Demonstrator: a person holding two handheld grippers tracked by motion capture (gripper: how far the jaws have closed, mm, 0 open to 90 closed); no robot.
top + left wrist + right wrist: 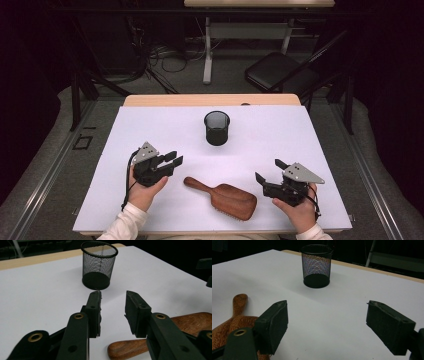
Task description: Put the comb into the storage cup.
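A wooden hairbrush (225, 197) lies on the white table cover near the front, handle pointing left. A black mesh cup (217, 128) stands upright behind it at the middle. My left gripper (173, 160) is open, held just left of the brush handle (125, 348), with nothing between its jaws; the cup (99, 265) lies straight ahead of it. My right gripper (270, 171) stands wide open just right of the brush head, also holding nothing. In the right gripper view the brush (233, 316) lies at lower left and the cup (316, 265) stands ahead.
The white cover (310, 145) spans the tabletop, with a wooden edge (210, 100) at the back. Beyond the table are a folding chair (280, 70), a desk leg (207, 47) and loose cables (165, 57) on the floor.
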